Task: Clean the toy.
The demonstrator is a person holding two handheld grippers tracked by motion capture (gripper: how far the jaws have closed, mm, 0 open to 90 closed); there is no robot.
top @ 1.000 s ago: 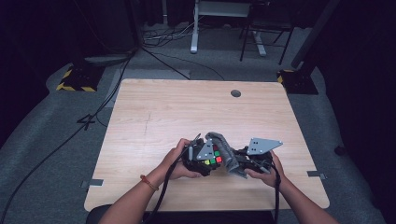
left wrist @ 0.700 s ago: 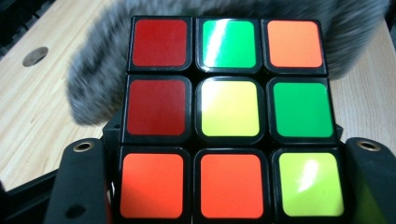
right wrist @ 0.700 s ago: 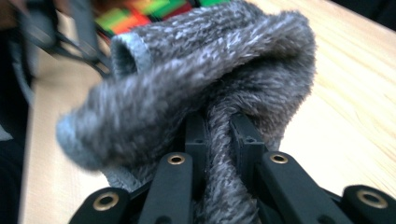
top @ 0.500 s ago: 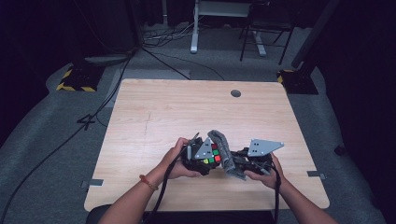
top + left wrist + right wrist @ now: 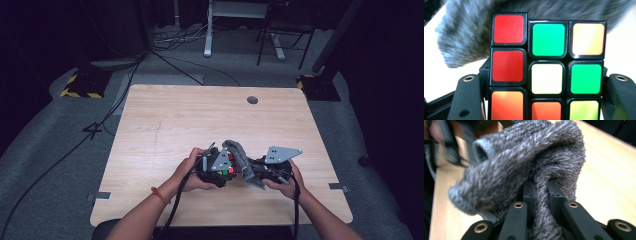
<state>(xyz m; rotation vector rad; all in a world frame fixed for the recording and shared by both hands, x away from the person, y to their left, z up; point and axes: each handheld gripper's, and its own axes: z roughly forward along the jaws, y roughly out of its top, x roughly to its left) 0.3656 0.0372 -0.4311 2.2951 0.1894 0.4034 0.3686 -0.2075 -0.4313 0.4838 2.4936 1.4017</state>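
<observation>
Low over the tabletop's [image 5: 165, 125] near edge, the left tool [image 5: 226, 166] is clamped on a colour cube [image 5: 547, 72] while the right tool [image 5: 541, 187] pinches a grey cloth [image 5: 524, 162]. Wiping well likely means steadying the cube, pressing the cloth flat across each face, and avoiding twisted layers.

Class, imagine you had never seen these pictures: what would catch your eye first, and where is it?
First comes the colour cube, its red, green, orange and white squares bright between the jaws of the left gripper near the front of the table. Next is the fluffy grey cloth, pinched in the right gripper and bunched right beside the cube.
</observation>
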